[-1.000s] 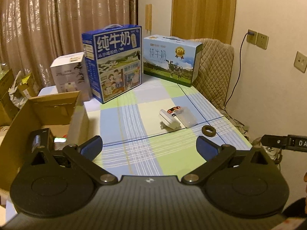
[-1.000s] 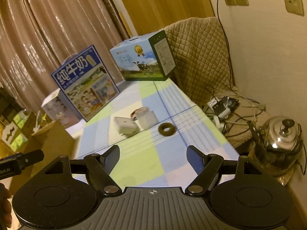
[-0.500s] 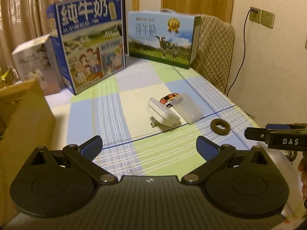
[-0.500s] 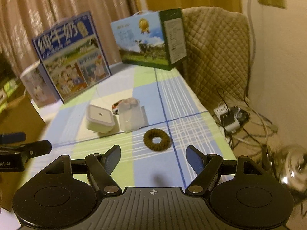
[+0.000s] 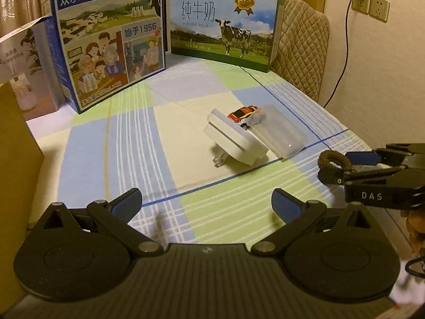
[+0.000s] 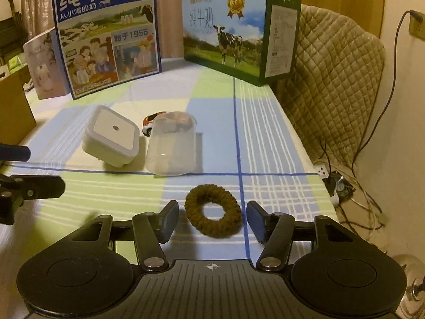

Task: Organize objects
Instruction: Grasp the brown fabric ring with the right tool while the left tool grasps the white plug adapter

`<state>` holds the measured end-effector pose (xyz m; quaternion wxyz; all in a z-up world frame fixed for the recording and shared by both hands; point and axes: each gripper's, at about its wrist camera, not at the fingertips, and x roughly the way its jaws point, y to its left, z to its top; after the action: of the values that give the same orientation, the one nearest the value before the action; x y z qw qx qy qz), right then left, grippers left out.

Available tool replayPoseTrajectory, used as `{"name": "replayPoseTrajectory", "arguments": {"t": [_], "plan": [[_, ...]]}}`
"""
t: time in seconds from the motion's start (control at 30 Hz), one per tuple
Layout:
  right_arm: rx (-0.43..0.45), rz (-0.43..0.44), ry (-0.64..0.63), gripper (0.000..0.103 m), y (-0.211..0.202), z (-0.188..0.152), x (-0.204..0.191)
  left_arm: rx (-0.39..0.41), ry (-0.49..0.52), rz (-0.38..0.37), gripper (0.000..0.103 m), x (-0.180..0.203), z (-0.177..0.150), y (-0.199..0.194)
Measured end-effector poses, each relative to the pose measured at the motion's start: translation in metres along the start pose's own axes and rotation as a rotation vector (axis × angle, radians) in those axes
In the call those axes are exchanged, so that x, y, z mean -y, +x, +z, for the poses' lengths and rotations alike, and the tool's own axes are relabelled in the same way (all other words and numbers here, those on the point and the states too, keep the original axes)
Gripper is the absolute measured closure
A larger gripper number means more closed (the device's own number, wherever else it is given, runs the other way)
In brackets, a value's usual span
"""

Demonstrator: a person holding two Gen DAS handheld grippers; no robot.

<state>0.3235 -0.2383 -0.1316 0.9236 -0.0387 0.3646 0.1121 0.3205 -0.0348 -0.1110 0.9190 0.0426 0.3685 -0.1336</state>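
A brown hair tie point(image 6: 212, 232) lies flat on the checked tablecloth point(image 6: 265, 138), between the fingers of my right gripper point(image 6: 213, 219). Its jaws are closing, with a gap still showing on each side of the tie. Beyond it lie a clear plastic container point(image 6: 171, 148), a white plug-in night light point(image 6: 111, 139) and a small red toy car point(image 6: 150, 123). My left gripper point(image 5: 206, 203) hovers open over the cloth in front of the night light point(image 5: 233, 141), with nothing between its fingers. In the left wrist view the right gripper point(image 5: 342, 168) straddles the hair tie point(image 5: 330, 158).
Two milk cartons point(image 5: 109, 37) point(image 5: 223, 24) and a white box point(image 5: 21, 61) stand at the back. A cardboard box point(image 5: 16, 143) borders the table's left side. A quilted chair back point(image 6: 334, 79) stands on the right. A power strip and cables point(image 6: 334, 183) lie on the floor.
Both grippers came down and forward over the table. The right one rolled level, reached the hair tie and narrowed its jaws around it. The left gripper stayed open.
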Motion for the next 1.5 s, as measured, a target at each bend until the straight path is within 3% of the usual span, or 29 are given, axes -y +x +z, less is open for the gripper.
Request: {"name": "replayPoseTrajectory", "arguments": {"t": [0.17, 0.33, 0.53, 0.7, 0.87, 0.97, 1.0, 1.27, 1.5], "plan": [[-0.022, -0.026, 0.032, 0.088, 0.002, 0.009, -0.003, 0.013, -0.006, -0.016, 0.001, -0.003, 0.006, 0.008], [0.036, -0.035, 0.075, 0.088, -0.008, 0.024, -0.009, 0.033, 0.023, -0.034, 0.001, -0.003, 0.014, 0.018], [0.051, -0.015, 0.116, 0.088, -0.004, 0.031, -0.011, 0.099, 0.139, -0.075, 0.002, 0.004, 0.03, 0.032], [0.056, -0.005, 0.14, 0.088, -0.003, 0.033, -0.011, 0.074, 0.266, -0.065, 0.006, 0.013, 0.039, 0.054], [0.048, 0.004, 0.155, 0.088, -0.001, 0.033, -0.011, 0.054, 0.321, -0.127, 0.01, 0.017, 0.042, 0.068], [0.046, 0.003, 0.166, 0.088, 0.0, 0.034, -0.01, 0.043, 0.328, -0.155, 0.018, 0.017, 0.041, 0.071], [0.046, 0.003, 0.171, 0.088, 0.0, 0.034, -0.01, 0.041, 0.331, -0.154, 0.029, 0.018, 0.04, 0.071], [0.049, 0.003, 0.185, 0.088, -0.005, 0.034, -0.008, -0.012, 0.22, -0.121, 0.03, 0.01, 0.033, 0.055], [0.058, 0.02, 0.166, 0.088, -0.023, 0.033, -0.017, -0.014, 0.115, -0.053, 0.03, 0.004, 0.022, 0.008]]}}
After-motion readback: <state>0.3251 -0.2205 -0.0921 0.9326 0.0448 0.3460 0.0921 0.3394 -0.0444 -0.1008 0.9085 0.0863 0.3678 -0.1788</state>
